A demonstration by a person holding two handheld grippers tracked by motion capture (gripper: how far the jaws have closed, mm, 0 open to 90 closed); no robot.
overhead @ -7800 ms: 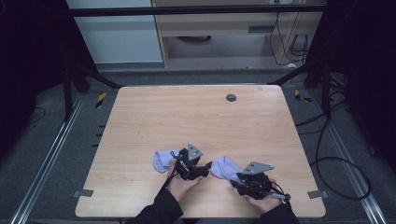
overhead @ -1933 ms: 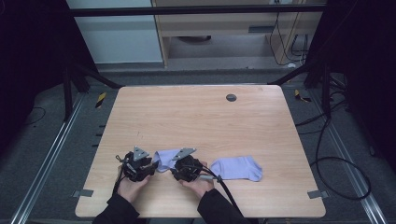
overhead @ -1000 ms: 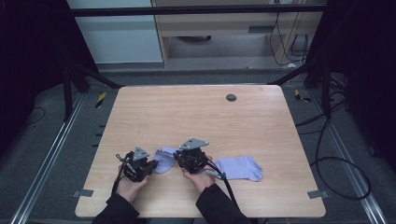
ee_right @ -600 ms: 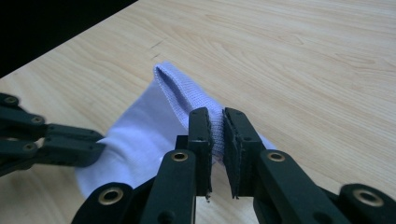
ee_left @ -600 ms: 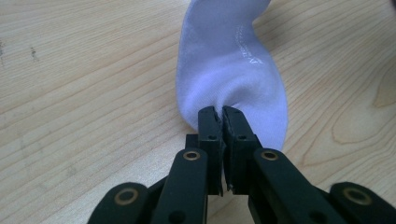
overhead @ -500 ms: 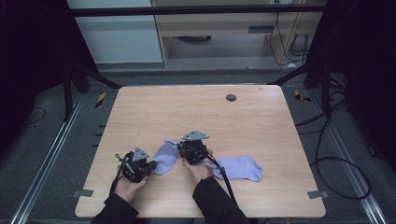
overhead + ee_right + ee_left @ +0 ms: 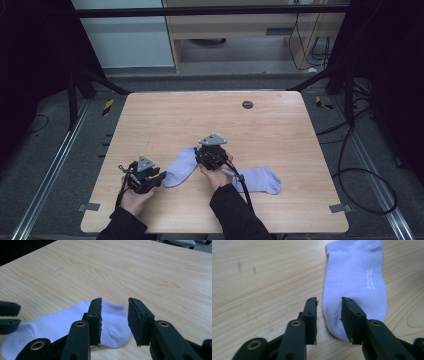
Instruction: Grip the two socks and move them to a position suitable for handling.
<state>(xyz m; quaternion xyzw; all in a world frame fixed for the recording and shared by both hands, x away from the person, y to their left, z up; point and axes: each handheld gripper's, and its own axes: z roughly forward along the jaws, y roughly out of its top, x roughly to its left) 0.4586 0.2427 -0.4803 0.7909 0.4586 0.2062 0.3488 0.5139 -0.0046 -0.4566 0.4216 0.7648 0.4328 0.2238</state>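
Both jaws just opened, gripping nothing: left gripper (image 7: 159,176) and right gripper (image 7: 206,156) at opposite ends of flat sock (image 7: 181,167). Second sock (image 7: 257,179) beside; far table (image 7: 200,115) bare.

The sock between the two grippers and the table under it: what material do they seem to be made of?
The sock looks like soft knitted fabric, pale lilac and matte: fine ribbing, gentle creases and a small printed text on it suggest cotton or a blend. The table looks like light wood or a wood-pattern laminate: visible grain lines, smooth with a slight sheen; which one, the pictures cannot settle.
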